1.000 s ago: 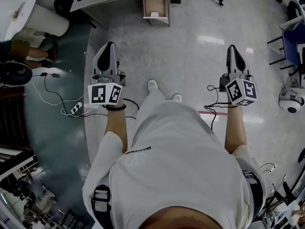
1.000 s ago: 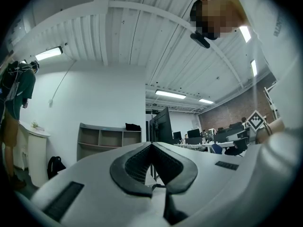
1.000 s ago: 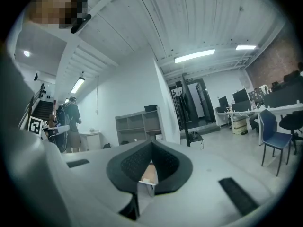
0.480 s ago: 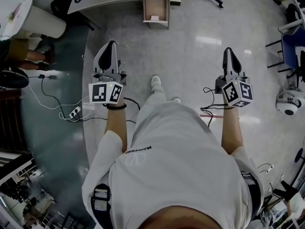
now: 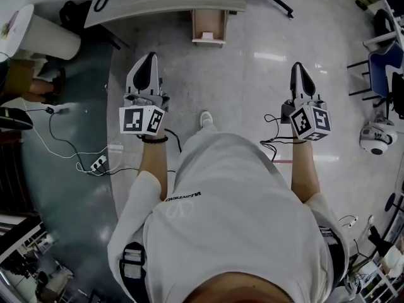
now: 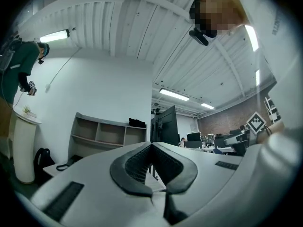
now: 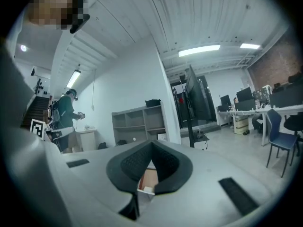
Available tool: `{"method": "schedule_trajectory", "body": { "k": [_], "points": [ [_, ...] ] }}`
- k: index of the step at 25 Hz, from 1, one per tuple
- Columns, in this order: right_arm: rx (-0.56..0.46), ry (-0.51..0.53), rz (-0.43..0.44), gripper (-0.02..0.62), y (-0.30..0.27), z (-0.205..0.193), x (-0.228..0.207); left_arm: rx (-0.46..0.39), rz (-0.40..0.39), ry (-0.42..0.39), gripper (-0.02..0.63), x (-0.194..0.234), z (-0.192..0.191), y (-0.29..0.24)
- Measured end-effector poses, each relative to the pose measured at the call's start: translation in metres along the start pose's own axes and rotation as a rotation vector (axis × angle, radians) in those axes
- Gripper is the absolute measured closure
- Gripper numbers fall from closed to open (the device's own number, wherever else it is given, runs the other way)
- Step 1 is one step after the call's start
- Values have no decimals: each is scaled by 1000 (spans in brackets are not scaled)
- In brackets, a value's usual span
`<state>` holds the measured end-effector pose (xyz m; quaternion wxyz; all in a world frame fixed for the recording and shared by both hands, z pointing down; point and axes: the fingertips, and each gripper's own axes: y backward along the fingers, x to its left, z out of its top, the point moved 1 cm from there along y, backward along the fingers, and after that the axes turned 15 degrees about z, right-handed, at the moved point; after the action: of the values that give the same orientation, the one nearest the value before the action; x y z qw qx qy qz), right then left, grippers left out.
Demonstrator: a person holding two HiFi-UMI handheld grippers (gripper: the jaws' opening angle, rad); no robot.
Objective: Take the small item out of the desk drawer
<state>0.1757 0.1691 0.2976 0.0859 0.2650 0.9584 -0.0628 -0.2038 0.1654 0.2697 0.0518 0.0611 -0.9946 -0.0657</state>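
Note:
The grey desk (image 5: 158, 0) lies along the top of the head view, and its wooden drawer (image 5: 209, 25) stands pulled open toward me. A small white item (image 5: 206, 36) lies at the drawer's front end. My left gripper (image 5: 147, 59) is shut and empty, held over the floor to the lower left of the drawer. My right gripper (image 5: 297, 69) is shut and empty too, to the drawer's lower right. In the right gripper view, the drawer (image 7: 149, 178) and the white item (image 7: 146, 189) show through the gap below the closed tips (image 7: 151, 144). The left gripper (image 6: 151, 145) points at open room.
A white cylindrical stand (image 5: 50, 38) is left of the desk, with cables and a power strip (image 5: 98, 163) on the floor. A blue chair (image 5: 386, 59) and a white dome device (image 5: 375, 137) stand at the right. Grey shelves (image 7: 137, 123) and a person in green (image 7: 66, 112) are ahead.
The desk and open drawer have slid lower in the head view, nearer to me. Both grippers stay shut, and the right one has shifted slightly left and up.

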Motion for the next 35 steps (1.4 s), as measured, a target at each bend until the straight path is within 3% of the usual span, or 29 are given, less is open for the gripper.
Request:
{"method": "schedule_trajectory", "body": {
  "k": [9,20,28,35],
  "points": [
    [14,25,-28,594,-80,4,13,35,-105,34,606,28,-22,-55],
    [40,24,-28,594,-122,1,-2,108,-122,61,606,31,-57,-88],
    [80,4,25,594,-174,-13,-40,174,-106,46,606,17,-92,-143],
    [169,-24,125,594,-240,-39,-77,236,-100,24,606,-11,-132,-212]
  ]
}}
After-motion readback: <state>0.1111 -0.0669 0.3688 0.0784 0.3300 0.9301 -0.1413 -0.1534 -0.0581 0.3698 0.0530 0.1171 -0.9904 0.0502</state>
